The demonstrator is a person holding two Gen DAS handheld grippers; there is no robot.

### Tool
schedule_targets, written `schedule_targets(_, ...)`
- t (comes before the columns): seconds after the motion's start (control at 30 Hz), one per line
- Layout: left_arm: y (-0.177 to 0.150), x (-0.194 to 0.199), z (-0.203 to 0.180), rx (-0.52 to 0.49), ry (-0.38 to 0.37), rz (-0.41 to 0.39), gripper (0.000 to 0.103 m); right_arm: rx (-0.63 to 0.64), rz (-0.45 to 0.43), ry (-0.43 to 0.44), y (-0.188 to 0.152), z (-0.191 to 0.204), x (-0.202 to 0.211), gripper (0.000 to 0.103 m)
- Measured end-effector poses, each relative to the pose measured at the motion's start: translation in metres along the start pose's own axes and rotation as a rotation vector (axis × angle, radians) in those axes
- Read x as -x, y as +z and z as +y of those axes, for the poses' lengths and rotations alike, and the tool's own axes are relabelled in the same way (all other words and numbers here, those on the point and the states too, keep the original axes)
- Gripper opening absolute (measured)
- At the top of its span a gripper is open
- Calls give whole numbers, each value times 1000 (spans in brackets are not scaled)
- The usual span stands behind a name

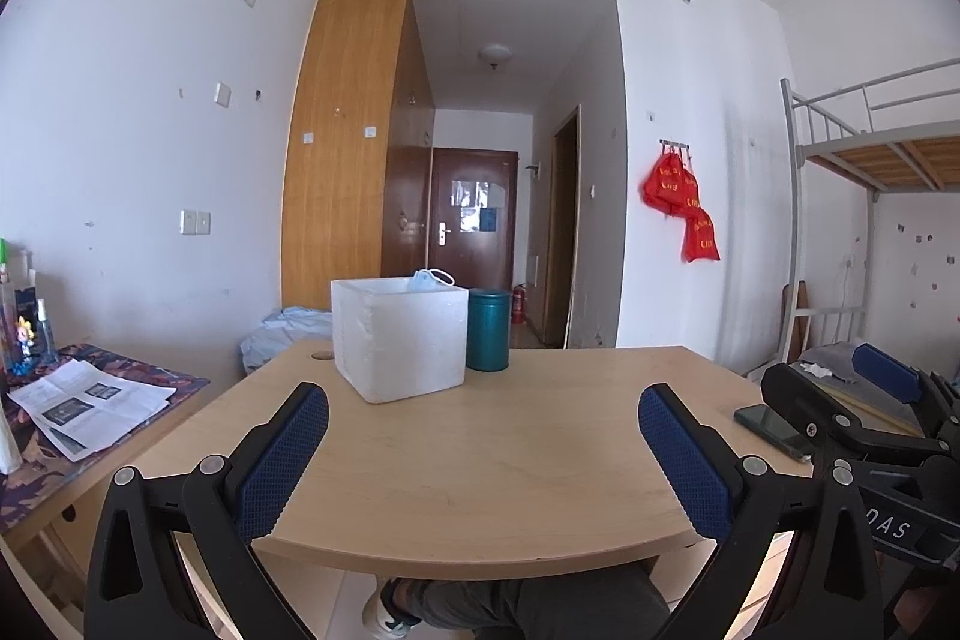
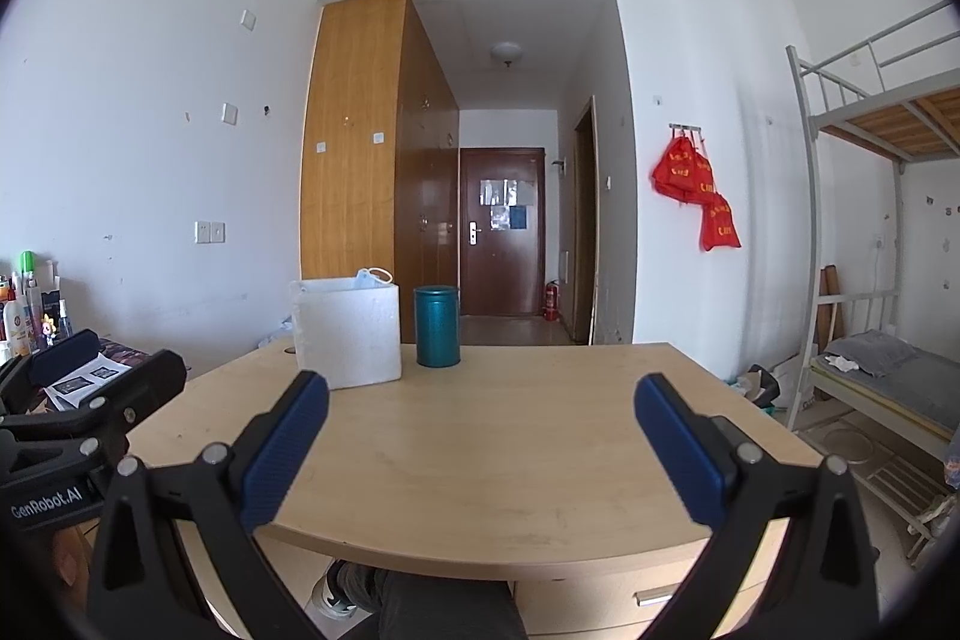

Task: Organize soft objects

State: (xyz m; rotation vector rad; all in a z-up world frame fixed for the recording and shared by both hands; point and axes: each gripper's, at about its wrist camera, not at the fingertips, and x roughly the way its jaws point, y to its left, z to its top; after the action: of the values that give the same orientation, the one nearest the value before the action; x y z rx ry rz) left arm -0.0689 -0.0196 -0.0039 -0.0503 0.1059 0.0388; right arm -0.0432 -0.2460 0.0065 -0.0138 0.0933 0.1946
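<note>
Centrally in both views stands a light wooden table with a curved near edge, and on its far part, a little left of the frame's middle, sits a white square foam box with a pale blue face mask with white ear loops poking over its rim. Just right of the box, close beside it, stands an upright teal cylindrical tin. At the lower middle of the left wrist view the left gripper hangs over the near edge with its blue-padded fingers spread wide and nothing between them. Likewise the right gripper in the lower middle of its own view is spread wide and holds nothing. A dark phone lies flat at the table's right edge, partly hidden behind the right gripper's body. Papers with printed pictures lie on a patterned side table at the lower left. Red cloth bags hang from wall hooks right of centre
</note>
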Motion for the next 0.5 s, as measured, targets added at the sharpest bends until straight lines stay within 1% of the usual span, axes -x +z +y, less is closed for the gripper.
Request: schedule_targets(0.5, 1, 2, 2, 4, 7, -9, 103, 1, 2, 5, -1, 0, 0, 103)
